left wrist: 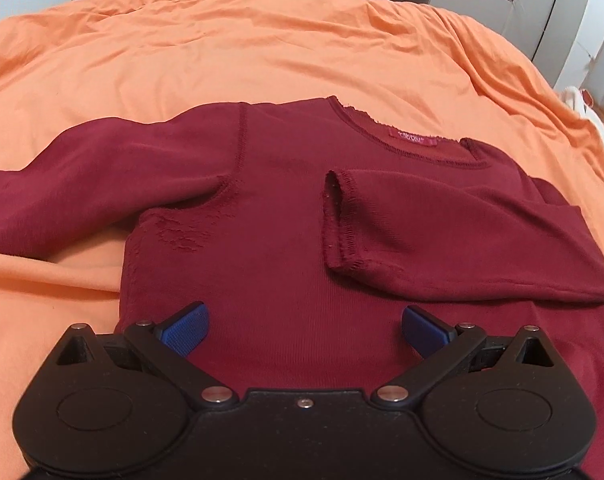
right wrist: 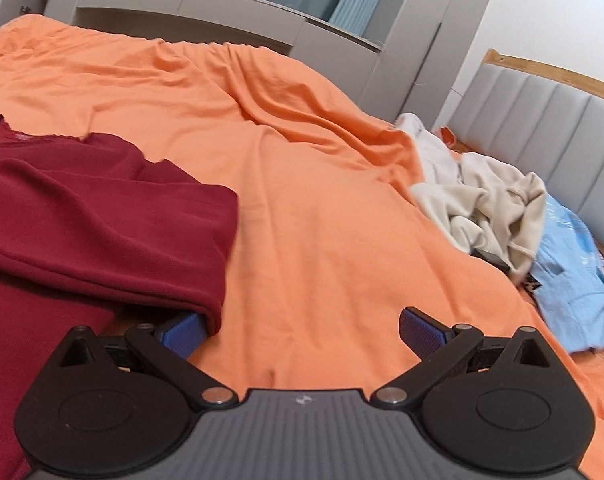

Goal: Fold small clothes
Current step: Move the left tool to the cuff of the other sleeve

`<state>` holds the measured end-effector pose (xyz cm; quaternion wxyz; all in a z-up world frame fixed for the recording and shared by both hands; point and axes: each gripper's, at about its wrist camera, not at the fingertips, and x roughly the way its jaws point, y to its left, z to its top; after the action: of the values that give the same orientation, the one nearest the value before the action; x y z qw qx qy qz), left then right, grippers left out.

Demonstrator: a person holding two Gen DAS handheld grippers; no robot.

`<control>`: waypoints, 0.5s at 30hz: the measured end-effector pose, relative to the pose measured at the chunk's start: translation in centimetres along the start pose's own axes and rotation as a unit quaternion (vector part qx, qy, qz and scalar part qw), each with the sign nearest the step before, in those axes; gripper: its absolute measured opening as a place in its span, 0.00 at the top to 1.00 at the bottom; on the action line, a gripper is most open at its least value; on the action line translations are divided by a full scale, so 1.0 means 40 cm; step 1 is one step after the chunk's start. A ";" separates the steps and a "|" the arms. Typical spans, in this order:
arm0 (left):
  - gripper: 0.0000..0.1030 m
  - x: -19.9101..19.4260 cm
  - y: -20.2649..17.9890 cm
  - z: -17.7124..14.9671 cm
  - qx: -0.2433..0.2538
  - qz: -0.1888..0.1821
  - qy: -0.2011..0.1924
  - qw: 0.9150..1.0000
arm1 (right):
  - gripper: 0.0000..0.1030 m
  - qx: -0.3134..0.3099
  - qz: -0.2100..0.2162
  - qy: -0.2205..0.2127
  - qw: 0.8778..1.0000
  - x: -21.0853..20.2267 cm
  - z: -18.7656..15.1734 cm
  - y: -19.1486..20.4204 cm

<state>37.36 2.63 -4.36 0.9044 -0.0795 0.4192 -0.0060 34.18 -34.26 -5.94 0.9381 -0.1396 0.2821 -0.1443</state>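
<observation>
The left gripper (left wrist: 305,330) hangs over the lower body of a dark red long-sleeved top (left wrist: 261,216), its jaws spread wide and holding nothing. The top lies flat on the orange bedsheet (left wrist: 221,52), one sleeve folded across its chest, the other stretched outward. The right gripper (right wrist: 302,332) also has its jaws wide apart; one blue pad (right wrist: 183,334) sits under the folded sleeve's edge. Only the right wrist view shows the cream garment (right wrist: 490,204), light blue garment (right wrist: 570,280) and padded headboard (right wrist: 550,120).

Bare orange sheet (right wrist: 322,220) btwn red top (right wrist: 101,220) & clothes pile (right wrist: 502,208) by headboard (right wrist: 542,112).
</observation>
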 end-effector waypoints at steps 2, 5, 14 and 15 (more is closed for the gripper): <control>0.00 0.001 -0.006 -0.001 0.007 0.004 0.002 1.000 | 0.00 0.003 0.006 0.009 1.000 0.007 -0.005 -0.002; 0.00 0.002 -0.011 -0.003 0.015 0.008 0.004 1.000 | 0.00 0.007 0.015 0.022 1.000 0.019 -0.010 -0.004; 0.00 0.002 -0.010 -0.003 0.015 0.008 0.003 1.000 | 0.00 0.019 0.041 0.059 0.997 0.017 -0.003 -0.013; 0.00 0.001 -0.010 -0.003 0.015 0.008 0.003 1.000 | 0.00 0.030 0.054 0.068 0.996 0.014 -0.003 -0.023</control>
<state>37.33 2.22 -4.40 0.9043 -0.0626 0.4222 -0.0053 34.36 -35.34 -5.99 0.9271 -0.0856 0.3476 -0.1113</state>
